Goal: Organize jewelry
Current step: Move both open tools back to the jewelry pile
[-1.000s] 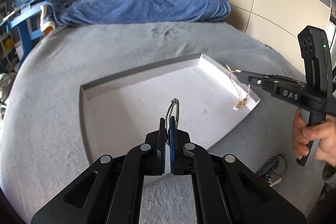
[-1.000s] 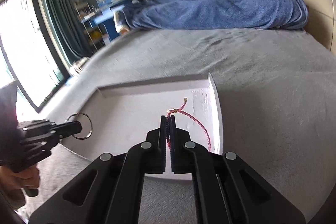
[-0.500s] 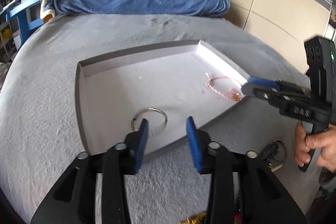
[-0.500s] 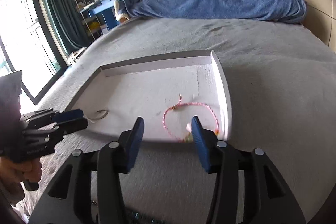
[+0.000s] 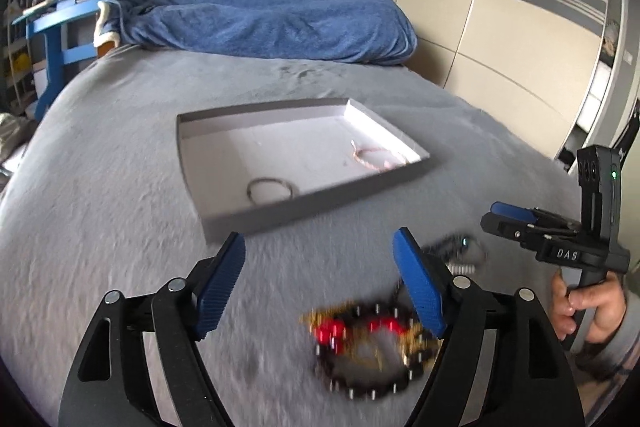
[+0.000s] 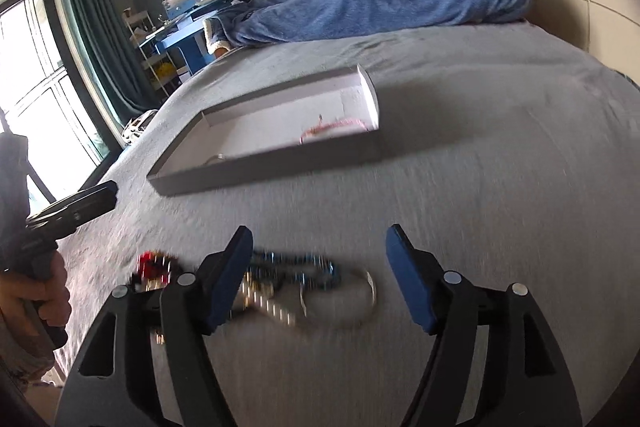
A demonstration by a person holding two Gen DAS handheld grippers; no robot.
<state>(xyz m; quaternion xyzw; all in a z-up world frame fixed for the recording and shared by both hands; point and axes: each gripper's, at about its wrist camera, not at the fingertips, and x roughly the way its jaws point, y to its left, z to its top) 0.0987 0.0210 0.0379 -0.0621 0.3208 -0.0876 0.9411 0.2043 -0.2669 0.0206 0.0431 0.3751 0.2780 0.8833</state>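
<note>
Hovering over the grey bedspread (image 5: 120, 227), left gripper (image 5: 320, 279) has its jaws spread wide, nothing between the pads; they have just been opening. Below and slightly right of it lies a blurred black-and-red beaded piece with gold bits (image 5: 372, 343), partly hidden behind the right-hand finger. Right gripper (image 6: 320, 275) is likewise wide and empty, jaws also just opened. Under it: a blue beaded strand (image 6: 296, 267) tangled with a pale chain and ring (image 6: 344, 303), lying on the bedspread near the left-hand finger rather than centred in the gap.

Further out, the shallow grey box (image 5: 320, 199) sits mid-bed. Inside it: a metal ring (image 5: 272, 189) near the front wall, a pink cord bracelet (image 5: 376, 159) toward the right side. Blue blanket (image 5: 260, 19) at the head of the bed.

Judgement: two pieces stored, at least two clusters still loose in front of the box.

Risks:
- Neither cluster is centred between its jaws; closing now could pinch only a loop or miss.
- Blue strand and chain look entangled, so lifting one may drag the other.
- Soft fabric could get pinched with the beads.
</note>
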